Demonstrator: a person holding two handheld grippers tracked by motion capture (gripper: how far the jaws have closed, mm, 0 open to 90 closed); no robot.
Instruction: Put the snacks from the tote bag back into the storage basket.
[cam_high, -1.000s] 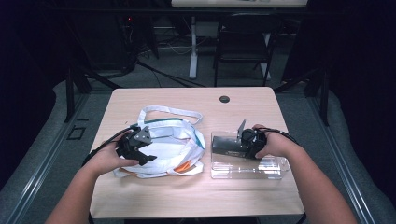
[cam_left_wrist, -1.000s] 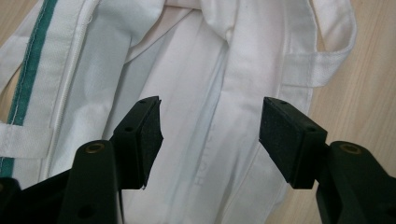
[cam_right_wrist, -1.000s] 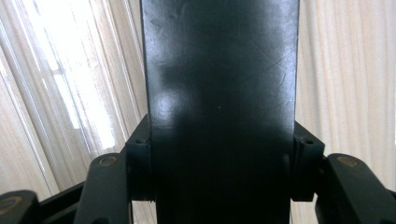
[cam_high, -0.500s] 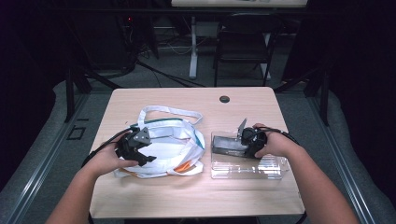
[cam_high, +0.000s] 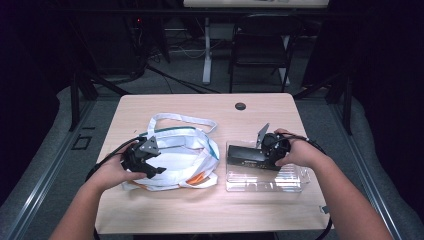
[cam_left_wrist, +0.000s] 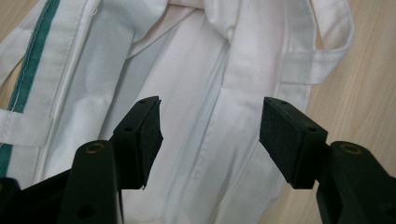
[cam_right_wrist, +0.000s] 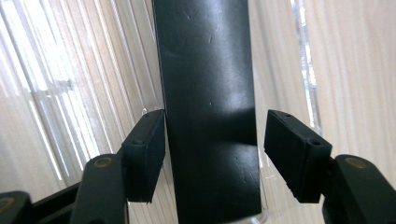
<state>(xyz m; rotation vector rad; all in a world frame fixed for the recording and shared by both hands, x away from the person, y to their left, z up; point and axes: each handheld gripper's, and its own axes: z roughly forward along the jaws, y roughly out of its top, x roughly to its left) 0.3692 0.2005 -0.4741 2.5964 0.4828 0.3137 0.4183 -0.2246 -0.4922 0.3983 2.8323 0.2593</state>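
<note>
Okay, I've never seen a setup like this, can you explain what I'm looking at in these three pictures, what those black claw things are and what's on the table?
A person sits at a wooden table and holds a hand tool with two black jaws in each hand. One picture looks down from above. The other two come from small cameras that ride on the tools and look along their jaws.

The left gripper hovers over a white cloth bag with a green stripe and long handles. Its jaws stand apart with nothing between them.

The right gripper straddles a long black box that lies across a clear plastic tray. One pad sits close to the box's edge and the other has a gap, so it isn't clamped.

A small dark round cap sits near the table's far edge.
</note>
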